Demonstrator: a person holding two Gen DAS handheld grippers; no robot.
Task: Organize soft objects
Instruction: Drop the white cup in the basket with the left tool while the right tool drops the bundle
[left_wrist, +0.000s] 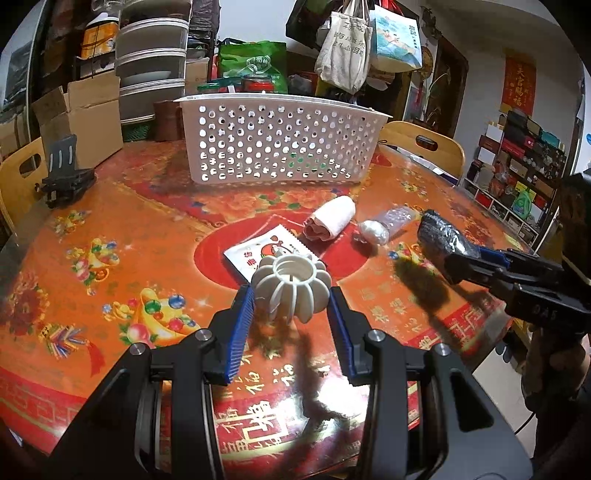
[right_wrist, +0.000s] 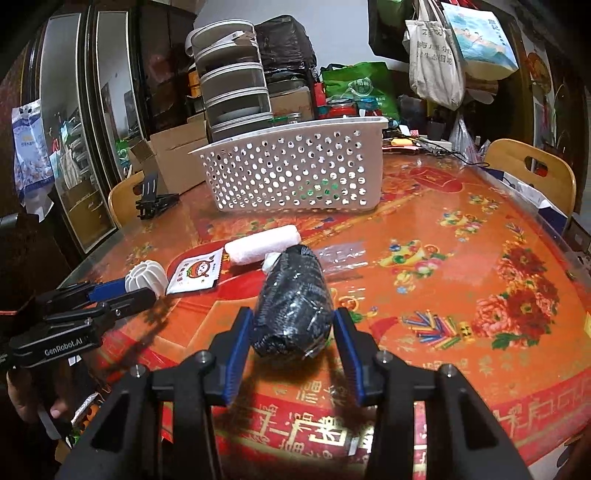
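My left gripper (left_wrist: 291, 295) is shut on a white ribbed, pumpkin-shaped ball (left_wrist: 291, 286), which casts a shadow on the table below it. In the right wrist view this ball (right_wrist: 146, 278) shows at the left, in the left gripper (right_wrist: 122, 290). My right gripper (right_wrist: 292, 314) is shut on a dark patterned roll wrapped in clear film (right_wrist: 291, 306), its blue pads pressing both sides. The left wrist view shows that roll (left_wrist: 439, 236) at the right. A rolled white-pink towel (left_wrist: 330, 218), a printed sachet (left_wrist: 266, 254) and a small film-wrapped white bundle (left_wrist: 375, 230) lie on the table.
A white perforated basket (left_wrist: 284, 144) stands at the back of the red-orange table, with something green inside. A black folding stand (left_wrist: 64, 177) and a cardboard box (left_wrist: 85, 114) sit at the back left. A wooden chair (left_wrist: 424, 147) stands beyond the table's right edge.
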